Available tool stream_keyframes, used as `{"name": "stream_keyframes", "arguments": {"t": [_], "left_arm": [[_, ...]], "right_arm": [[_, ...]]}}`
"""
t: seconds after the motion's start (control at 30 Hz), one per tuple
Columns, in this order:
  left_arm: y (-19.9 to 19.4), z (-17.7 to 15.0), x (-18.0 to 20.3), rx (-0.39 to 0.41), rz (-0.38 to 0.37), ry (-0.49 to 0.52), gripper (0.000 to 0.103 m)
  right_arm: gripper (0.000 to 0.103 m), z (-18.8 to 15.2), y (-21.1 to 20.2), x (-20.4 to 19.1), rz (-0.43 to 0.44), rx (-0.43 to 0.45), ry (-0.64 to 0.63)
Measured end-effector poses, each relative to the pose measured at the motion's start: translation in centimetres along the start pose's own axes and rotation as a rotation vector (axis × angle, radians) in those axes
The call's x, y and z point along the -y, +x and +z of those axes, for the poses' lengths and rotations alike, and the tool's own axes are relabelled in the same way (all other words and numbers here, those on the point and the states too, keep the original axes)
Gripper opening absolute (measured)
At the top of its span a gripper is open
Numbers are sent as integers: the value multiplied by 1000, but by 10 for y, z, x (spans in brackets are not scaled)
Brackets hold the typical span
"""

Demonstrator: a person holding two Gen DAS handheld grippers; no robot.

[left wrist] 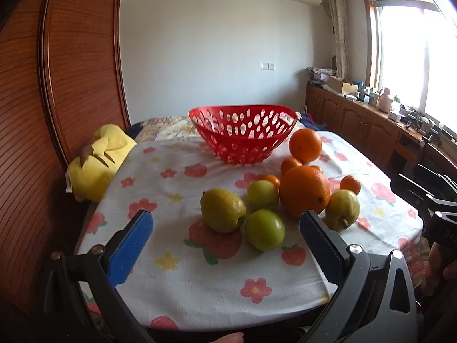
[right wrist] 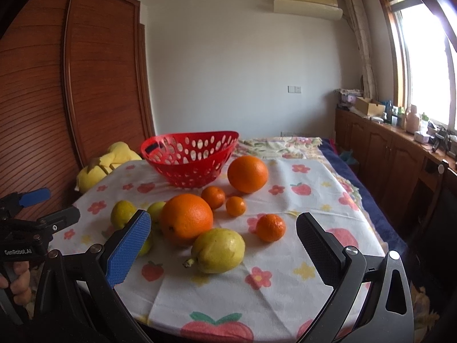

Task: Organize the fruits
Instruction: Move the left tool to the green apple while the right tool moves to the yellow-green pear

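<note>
The red basket [left wrist: 242, 134] stands at the far side of the flowered cloth [left wrist: 177, 268], and as far as its perforated wall lets one see, nothing lies in it. All the fruit sits on the cloth at the basket's 5 o'clock: two big oranges [left wrist: 304, 191], small tangerines [right wrist: 270, 227], green fruits [left wrist: 265, 229] and yellow pears [left wrist: 222, 210].

The left gripper [left wrist: 225, 228] hovers low over the table edge, jaws spread wide and empty, with a pear and a green fruit between its fingertips. The right gripper [right wrist: 222, 228] is likewise wide open and empty, a pear [right wrist: 218, 250] lying between its fingers, at 12 o'clock.
</note>
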State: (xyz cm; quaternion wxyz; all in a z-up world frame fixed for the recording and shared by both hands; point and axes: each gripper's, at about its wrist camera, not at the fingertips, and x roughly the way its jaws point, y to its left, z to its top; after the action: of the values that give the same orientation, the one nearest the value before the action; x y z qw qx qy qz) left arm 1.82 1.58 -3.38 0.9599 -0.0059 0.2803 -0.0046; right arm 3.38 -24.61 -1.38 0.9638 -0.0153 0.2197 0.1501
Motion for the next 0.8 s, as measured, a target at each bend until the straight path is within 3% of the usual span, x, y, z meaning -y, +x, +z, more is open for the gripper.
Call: {"name": "stream_keyframes", "arguments": {"t": [0.4,0.8], "left_arm": [[32,-14,5,-75,-72,11,100],[67,-19,10,-161,-104,25,93]], "right_arm": [[103,-20,30,13,14,-88,-10],[95,-35,69,21,45,-180,-54]]}}
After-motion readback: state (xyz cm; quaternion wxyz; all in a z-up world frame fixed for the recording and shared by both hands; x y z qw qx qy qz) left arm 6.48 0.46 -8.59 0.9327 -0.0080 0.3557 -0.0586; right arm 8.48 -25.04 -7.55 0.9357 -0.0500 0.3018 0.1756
